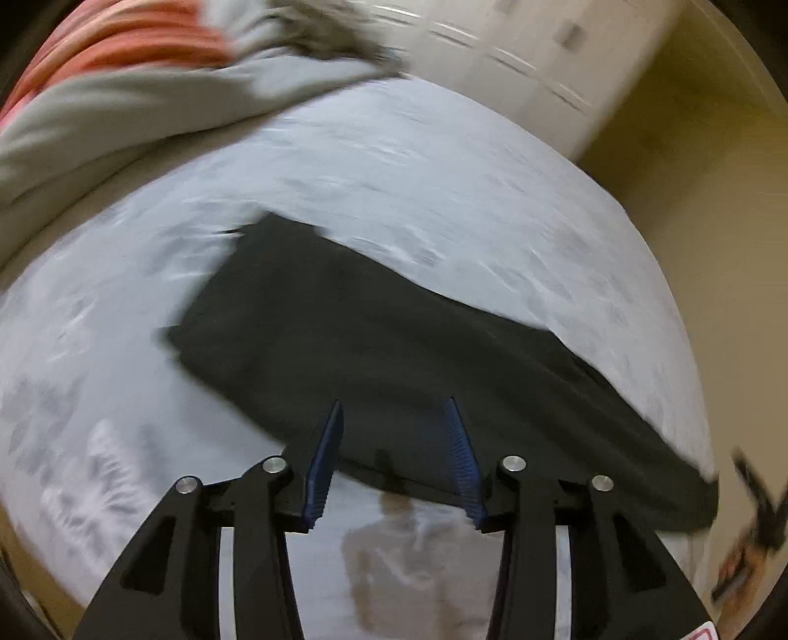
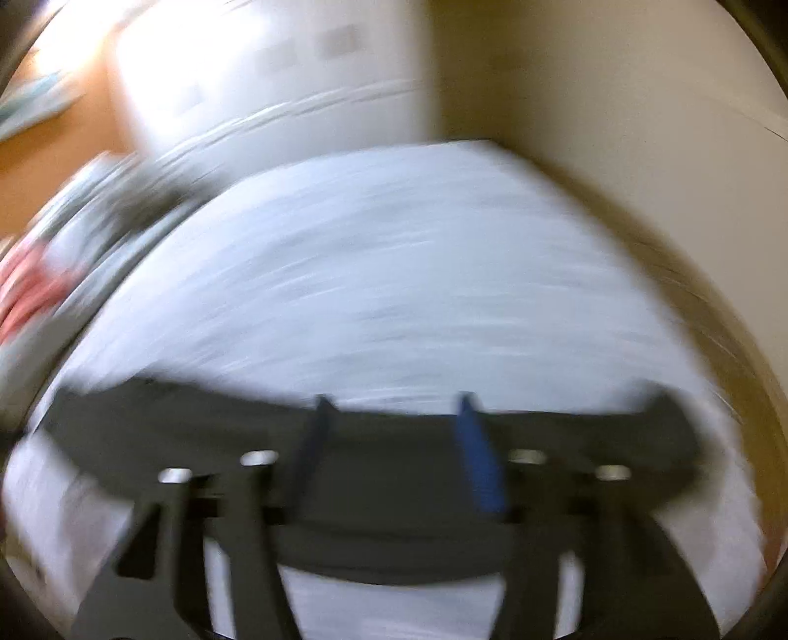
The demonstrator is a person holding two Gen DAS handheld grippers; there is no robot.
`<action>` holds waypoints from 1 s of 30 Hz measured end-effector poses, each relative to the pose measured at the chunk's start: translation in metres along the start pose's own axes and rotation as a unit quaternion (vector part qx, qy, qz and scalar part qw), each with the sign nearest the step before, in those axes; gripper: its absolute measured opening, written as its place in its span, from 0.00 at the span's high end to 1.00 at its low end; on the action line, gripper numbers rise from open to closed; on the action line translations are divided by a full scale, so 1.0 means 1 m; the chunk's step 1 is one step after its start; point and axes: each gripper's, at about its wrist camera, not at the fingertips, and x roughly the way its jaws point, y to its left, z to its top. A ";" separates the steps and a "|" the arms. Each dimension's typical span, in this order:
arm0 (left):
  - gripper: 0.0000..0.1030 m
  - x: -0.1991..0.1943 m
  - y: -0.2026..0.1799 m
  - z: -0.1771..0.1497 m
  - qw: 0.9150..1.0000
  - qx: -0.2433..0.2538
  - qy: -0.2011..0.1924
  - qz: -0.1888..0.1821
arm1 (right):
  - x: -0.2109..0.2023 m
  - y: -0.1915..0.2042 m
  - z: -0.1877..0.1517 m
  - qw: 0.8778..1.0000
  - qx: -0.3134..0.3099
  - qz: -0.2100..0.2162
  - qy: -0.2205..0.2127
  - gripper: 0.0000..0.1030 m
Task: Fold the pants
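Dark pants [image 1: 369,335] lie folded into a long flat band on the pale bed sheet [image 1: 443,187]. My left gripper [image 1: 394,403] hovers over the band's near edge. Its blue-padded fingers [image 1: 325,453] stand apart with nothing between them. The right wrist view is blurred. In it the pants [image 2: 123,423] stretch across the lower part of the picture on the sheet [image 2: 369,275]. Above their far edge my right gripper [image 2: 394,400] is open, and no cloth is pinched between its pads.
A grey blanket [image 1: 123,113] and a red-striped cloth [image 1: 113,44] are heaped at the bed's far left. A white wardrobe [image 1: 517,59] stands behind the bed, with yellowish floor [image 1: 689,147] to the right. A black and orange object [image 1: 753,522] shows at the right edge.
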 end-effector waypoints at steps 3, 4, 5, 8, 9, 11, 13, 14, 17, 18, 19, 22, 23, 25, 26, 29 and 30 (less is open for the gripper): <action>0.61 0.034 -0.016 -0.009 0.998 0.030 0.055 0.007 | 0.068 0.096 0.015 0.993 -0.063 0.079 0.052 0.51; 0.66 0.044 -0.015 -0.013 0.997 0.030 0.074 0.016 | 0.088 0.119 0.020 0.991 -0.079 0.089 0.063 0.52; 0.72 0.054 -0.010 -0.017 0.995 0.026 0.097 0.025 | 0.109 0.143 0.026 0.988 -0.096 0.096 0.073 0.52; 0.78 0.066 0.005 -0.023 0.992 0.017 0.127 0.023 | 0.154 0.179 0.034 0.983 -0.113 0.096 0.109 0.50; 0.78 0.066 0.008 -0.025 0.991 0.016 0.130 0.015 | 0.170 0.184 0.033 0.982 -0.119 0.087 0.121 0.50; 0.78 0.067 0.011 -0.028 0.990 0.030 0.140 0.011 | 0.201 0.191 0.028 0.977 -0.131 0.073 0.151 0.51; 0.78 0.069 0.011 -0.035 0.988 0.051 0.145 0.016 | 0.204 0.197 0.023 0.977 -0.142 0.070 0.143 0.73; 0.77 0.069 0.009 -0.037 0.988 0.066 0.141 0.021 | 0.203 0.196 0.025 0.978 -0.141 0.076 0.134 0.95; 0.76 0.068 0.003 -0.038 0.986 0.094 0.135 0.035 | 0.190 0.186 0.051 0.987 -0.115 0.081 0.079 0.97; 0.76 0.069 0.004 -0.037 0.986 0.090 0.134 0.035 | 0.196 0.180 0.055 0.988 -0.111 0.079 0.071 0.97; 0.76 0.071 0.000 -0.037 0.986 0.088 0.134 0.036 | 0.210 0.180 0.055 0.987 -0.114 0.072 0.088 0.96; 0.76 0.075 -0.002 -0.031 0.986 0.080 0.138 0.039 | 0.213 0.183 0.052 0.983 -0.144 0.052 0.100 0.91; 0.76 0.073 -0.005 -0.035 0.987 0.075 0.139 0.037 | 0.200 0.179 0.056 0.986 -0.129 0.059 0.088 0.89; 0.76 0.070 -0.002 -0.034 0.988 0.070 0.137 0.033 | 0.159 0.168 0.061 0.990 -0.105 0.085 0.044 0.89; 0.76 0.068 -0.001 -0.035 0.988 0.068 0.137 0.031 | 0.147 0.167 0.059 0.990 -0.107 0.089 0.033 0.89; 0.76 0.062 0.006 -0.035 0.989 0.054 0.134 0.030 | 0.131 0.152 0.037 0.988 -0.125 0.076 0.058 0.90; 0.76 0.060 0.008 -0.034 0.989 0.053 0.132 0.032 | 0.140 0.147 0.030 0.987 -0.130 0.056 0.076 0.90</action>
